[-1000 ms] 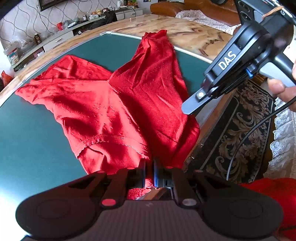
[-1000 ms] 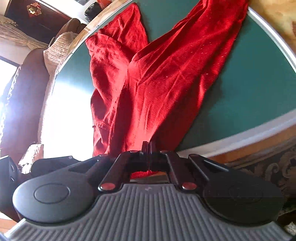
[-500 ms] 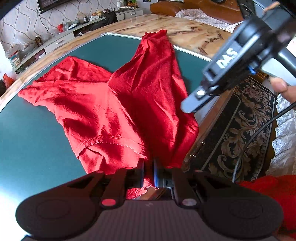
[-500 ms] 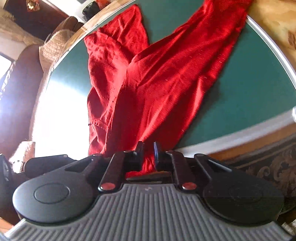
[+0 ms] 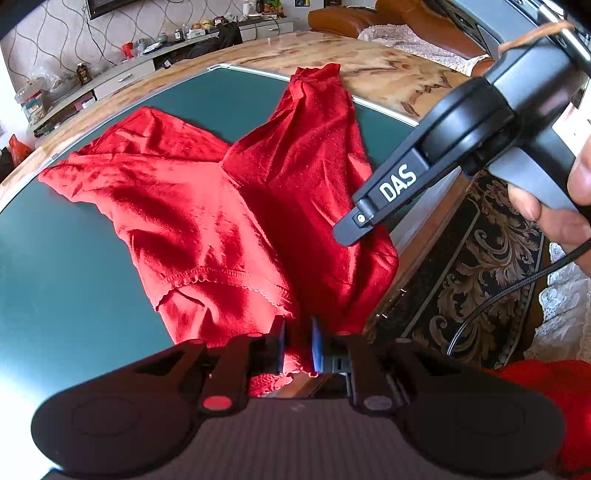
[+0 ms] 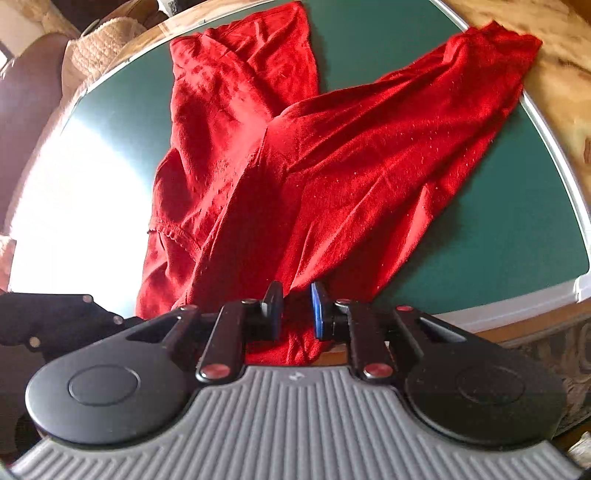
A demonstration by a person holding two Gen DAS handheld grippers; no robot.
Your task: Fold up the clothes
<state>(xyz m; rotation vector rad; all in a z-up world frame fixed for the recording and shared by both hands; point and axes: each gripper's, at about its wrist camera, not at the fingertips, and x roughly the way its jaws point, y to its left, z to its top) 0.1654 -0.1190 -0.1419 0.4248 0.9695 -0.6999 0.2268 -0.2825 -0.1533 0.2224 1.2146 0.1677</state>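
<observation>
**A:** So what's the setup here?

**B:** Dark green surface (image 5: 74,258) with a pale metal rim, and a marbled tan border past that. Beyond the far edge of the green there's a long low cabinet (image 5: 122,70) full of bottles and clutter against a wavy-patterned wall, plus a brown leather sofa (image 5: 388,14) with a lace cover. Off the near edge of the green, an ornate dark rug (image 5: 480,266) on the floor.

**A:** And the clothes?

**B:** One pair of red pants (image 5: 229,206), lying on the green and spilling over its near edge. Waistband is at that near edge, the two legs run away toward the far side, spread in a V. One leg reaches all the way onto the tan border, the other angles off toward the cabinet side. Pretty wrinkled.

**A:** Who's holding what?

**B:** Left gripper (image 5: 298,341) has its fingers around the waist fabric at the near edge, and they're opening, cloth between the pads. Right gripper (image 6: 297,308) is at the waist too, fingers parted a bit with red cloth bunched in the gap, not pinched tight. You can see a hand (image 5: 554,206) on its handle from the left camera.
</observation>
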